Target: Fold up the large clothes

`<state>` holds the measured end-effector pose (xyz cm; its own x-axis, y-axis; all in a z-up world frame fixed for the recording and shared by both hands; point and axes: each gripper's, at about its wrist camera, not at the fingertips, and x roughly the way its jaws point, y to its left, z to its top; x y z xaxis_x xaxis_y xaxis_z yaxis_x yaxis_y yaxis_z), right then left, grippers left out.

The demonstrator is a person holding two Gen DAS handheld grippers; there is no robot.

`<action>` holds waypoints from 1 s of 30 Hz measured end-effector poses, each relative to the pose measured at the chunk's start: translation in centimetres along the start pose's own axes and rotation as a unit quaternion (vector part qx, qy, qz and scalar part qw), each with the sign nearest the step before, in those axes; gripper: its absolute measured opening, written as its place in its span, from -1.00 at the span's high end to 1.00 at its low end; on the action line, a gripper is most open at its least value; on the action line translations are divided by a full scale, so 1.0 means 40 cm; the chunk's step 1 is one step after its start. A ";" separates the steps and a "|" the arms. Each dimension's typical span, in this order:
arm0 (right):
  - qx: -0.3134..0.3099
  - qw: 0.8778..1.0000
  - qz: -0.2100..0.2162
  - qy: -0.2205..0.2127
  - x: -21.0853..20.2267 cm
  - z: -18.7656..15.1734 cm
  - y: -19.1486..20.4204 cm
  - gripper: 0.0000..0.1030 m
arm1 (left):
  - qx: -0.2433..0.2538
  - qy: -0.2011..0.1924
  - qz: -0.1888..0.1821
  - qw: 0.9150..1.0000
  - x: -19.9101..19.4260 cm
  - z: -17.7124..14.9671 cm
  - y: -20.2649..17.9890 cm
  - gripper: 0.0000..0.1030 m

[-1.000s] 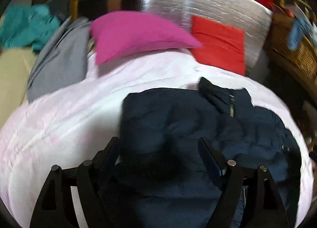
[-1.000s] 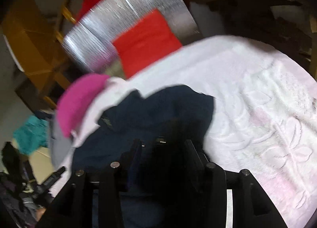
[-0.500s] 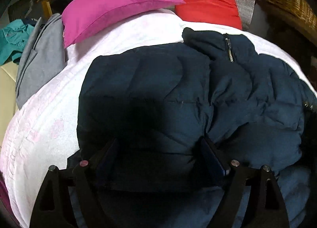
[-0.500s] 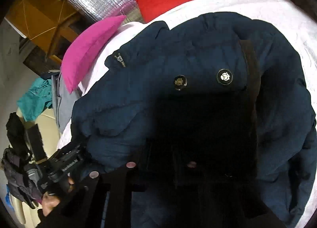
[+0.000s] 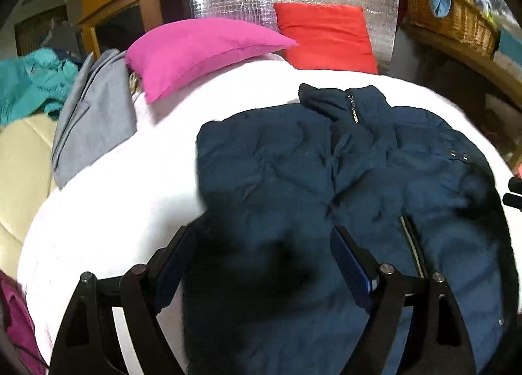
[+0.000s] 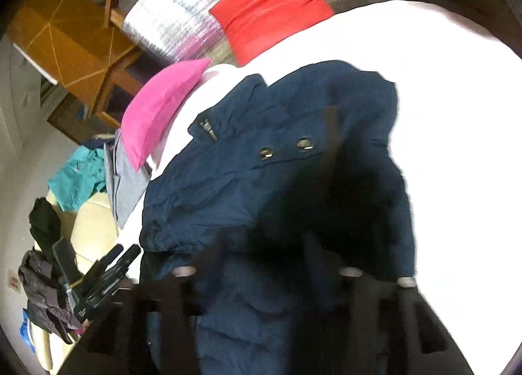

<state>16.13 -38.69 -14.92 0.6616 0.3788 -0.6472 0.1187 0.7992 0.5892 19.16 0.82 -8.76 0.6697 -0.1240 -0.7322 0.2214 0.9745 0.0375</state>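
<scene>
Both grippers have pulled back from the jacket (image 5: 326, 179) since half a second ago, when it filled both views; more white bed (image 5: 114, 211) now shows around it. It lies on the bed, collar (image 5: 342, 104) toward the pink pillow (image 5: 195, 48) and red pillow (image 5: 326, 35). Its left side looks folded in over the front, giving a straight left edge. The left gripper (image 5: 261, 254) hovers over the lower part, fingers spread wide and holding nothing. The right gripper (image 6: 270, 264) is blurred and dark; I cannot tell whether its fingers hold cloth. Judging by this, one side fold is done and the other side comes next.
</scene>
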 end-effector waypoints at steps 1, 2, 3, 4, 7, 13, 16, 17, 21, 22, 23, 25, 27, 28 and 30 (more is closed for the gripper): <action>-0.002 1.000 0.001 -0.004 -0.023 -0.007 -0.011 -0.23 | -0.004 0.004 -0.004 1.000 -0.003 -0.010 0.011 -0.66; -0.003 1.000 0.005 -0.006 -0.049 -0.011 -0.025 -0.23 | -0.013 0.011 -0.012 1.000 -0.016 -0.032 0.038 -0.66; -0.002 1.000 0.010 -0.007 -0.066 -0.018 -0.034 -0.23 | -0.025 0.020 -0.020 0.999 -0.030 -0.057 0.061 -0.66; 0.000 1.000 0.017 -0.008 -0.082 -0.025 -0.044 -0.23 | -0.035 0.026 -0.024 0.999 -0.038 -0.077 0.077 -0.66; 0.011 0.999 0.040 -0.007 -0.131 -0.068 -0.082 -0.23 | -0.085 0.059 -0.056 0.993 -0.059 -0.161 0.140 -0.65; 0.046 0.996 0.070 0.019 -0.183 -0.166 -0.151 -0.23 | -0.169 0.114 -0.100 0.974 -0.093 -0.302 0.222 -0.66; 0.062 0.994 0.078 0.039 -0.186 -0.211 -0.174 -0.23 | -0.203 0.138 -0.114 0.963 -0.098 -0.336 0.249 -0.66; 0.066 0.994 0.077 0.045 -0.184 -0.226 -0.181 -0.23 | -0.209 0.142 -0.118 0.960 -0.102 -0.344 0.251 -0.66; 0.076 0.992 0.067 0.074 -0.166 -0.275 -0.197 -0.23 | -0.188 0.167 -0.123 0.960 -0.103 -0.381 0.228 -0.66; 0.078 0.991 0.066 0.083 -0.158 -0.289 -0.199 -0.23 | -0.185 0.175 -0.122 0.959 -0.100 -0.394 0.230 -0.66; 0.077 0.991 0.064 0.086 -0.154 -0.299 -0.199 -0.23 | -0.185 0.185 -0.121 0.958 -0.094 -0.404 0.226 -0.66; 0.076 0.990 0.058 0.099 -0.138 -0.326 -0.199 -0.23 | -0.188 0.204 -0.123 0.953 -0.083 -0.421 0.221 -0.66; 0.073 0.990 0.056 0.106 -0.128 -0.353 -0.197 -0.23 | -0.182 0.209 -0.124 0.953 -0.085 -0.429 0.210 -0.66; 0.068 0.990 0.057 0.106 -0.126 -0.367 -0.190 -0.24 | -0.176 0.204 -0.130 0.954 -0.094 -0.430 0.203 -0.66; 0.057 0.991 0.059 0.108 -0.129 -0.391 -0.176 -0.25 | -0.175 0.192 -0.167 0.951 -0.115 -0.438 0.185 -0.66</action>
<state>0.29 -38.97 -23.28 0.5040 0.5677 -0.6509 0.1409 0.6895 0.7104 5.32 11.89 -17.03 0.2809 -0.4259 -0.8601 0.0826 0.9036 -0.4204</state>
